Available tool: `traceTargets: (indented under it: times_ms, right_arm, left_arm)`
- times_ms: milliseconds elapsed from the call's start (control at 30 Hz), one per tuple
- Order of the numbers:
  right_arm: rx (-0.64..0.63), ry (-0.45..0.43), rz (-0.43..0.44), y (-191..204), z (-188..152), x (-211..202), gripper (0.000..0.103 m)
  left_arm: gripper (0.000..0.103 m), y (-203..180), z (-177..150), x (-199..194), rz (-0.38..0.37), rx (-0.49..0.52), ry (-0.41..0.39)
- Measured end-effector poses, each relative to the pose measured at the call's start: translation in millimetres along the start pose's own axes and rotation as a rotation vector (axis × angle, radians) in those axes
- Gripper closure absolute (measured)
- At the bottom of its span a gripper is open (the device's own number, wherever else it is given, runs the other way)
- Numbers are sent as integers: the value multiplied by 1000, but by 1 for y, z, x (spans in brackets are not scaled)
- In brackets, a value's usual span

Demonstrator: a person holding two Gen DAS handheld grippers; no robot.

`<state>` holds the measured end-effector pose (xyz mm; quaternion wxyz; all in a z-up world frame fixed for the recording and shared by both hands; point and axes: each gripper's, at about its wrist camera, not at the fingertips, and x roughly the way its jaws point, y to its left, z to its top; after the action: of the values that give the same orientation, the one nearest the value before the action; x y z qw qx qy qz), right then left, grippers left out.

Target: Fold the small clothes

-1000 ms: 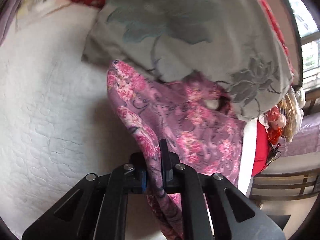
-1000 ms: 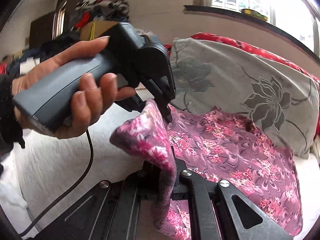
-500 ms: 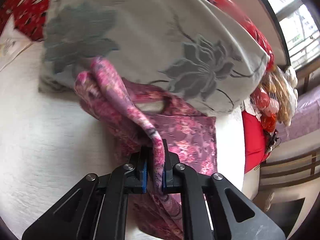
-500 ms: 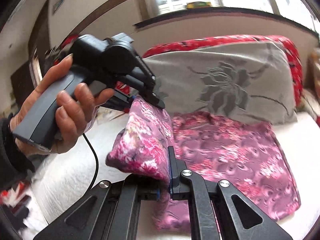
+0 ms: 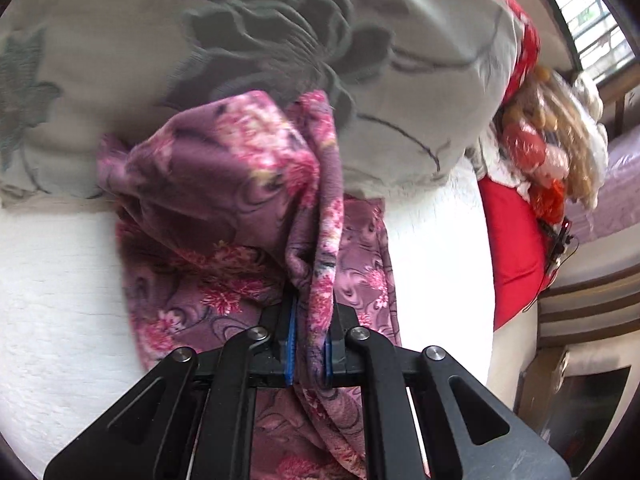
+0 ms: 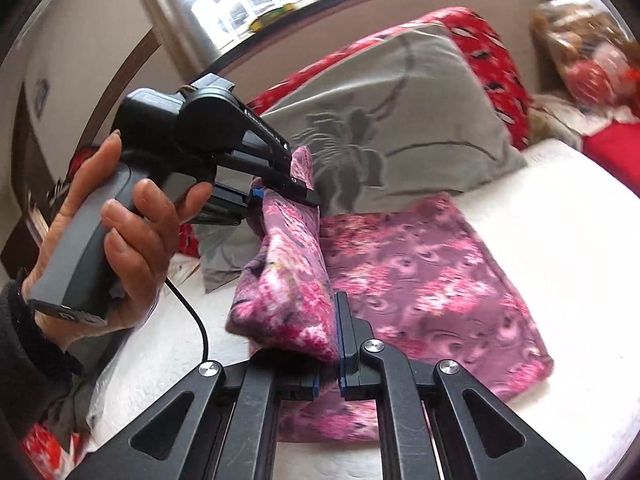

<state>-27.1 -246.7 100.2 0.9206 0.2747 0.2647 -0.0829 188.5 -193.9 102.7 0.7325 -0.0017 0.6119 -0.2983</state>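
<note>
A purple garment with pink flowers [image 6: 420,272] lies partly flat on the white bed [image 6: 560,220]. Its left edge is lifted and folded over toward the right. My left gripper [image 5: 310,320] is shut on a bunched strip of that garment [image 5: 224,184]. In the right wrist view the left gripper [image 6: 288,192], held by a hand [image 6: 132,232], pinches the far corner of the raised edge. My right gripper [image 6: 330,344] is shut on the near corner of the same raised fold, which hides its left finger.
A grey pillow with a dark flower pattern [image 6: 392,128] leans behind the garment, over a red patterned cushion [image 6: 492,52]. A doll and red items [image 5: 548,148] sit at the bed's right end. A cable [image 6: 196,320] hangs from the left gripper's handle.
Both grippers have carried the lifted edge of the garment to the right, over the flat part. The fold now stands near the garment's middle, in front of the grey pillow.
</note>
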Motion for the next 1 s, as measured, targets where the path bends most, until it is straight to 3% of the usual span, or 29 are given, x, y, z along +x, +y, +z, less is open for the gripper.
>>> traceTargets:
  times_ms: [300,400,500,567,633,700,767,900,967,1000]
  right_arm:
    - [173,21,-55,-69,-8,-8,98]
    - [240,56,-62,-91,-14,-3,98]
    - [318,110,-78,-111,-22,7,97]
    - [358,145,-89,-120,-27,13,89]
    - [394,171,-80,-128,-28,15,88]
    - [397,169,-84,-129,-22,6,87]
    - [385,120,-86,-128,-12,-10,86]
    - [326,-57,-119,-127,32,-38,65]
    - [278,-23,-82,-123,62,-13,63]
    - [241,52,-36,-120,80,15,59]
  left_arm:
    - [95,-54,-7,74,44,70,109]
    - [87,-60,-7,93,78,81,135]
    - [71,-57,-8,92,19,47,145]
    - [69,-51,-8,79,-39,34,141]
    - [68,-39,-10,55,-78,28,105]
    - [50,-13,-14,24,-100,9,36]
    - [44,17,-17,0,-89,-23,-32]
    - [44,84,-31,-23,-34,-117,-99]
    - [44,112,-39,-19,-61,-194,-75]
    - [44,125,-45,-13,-92,-242,-50]
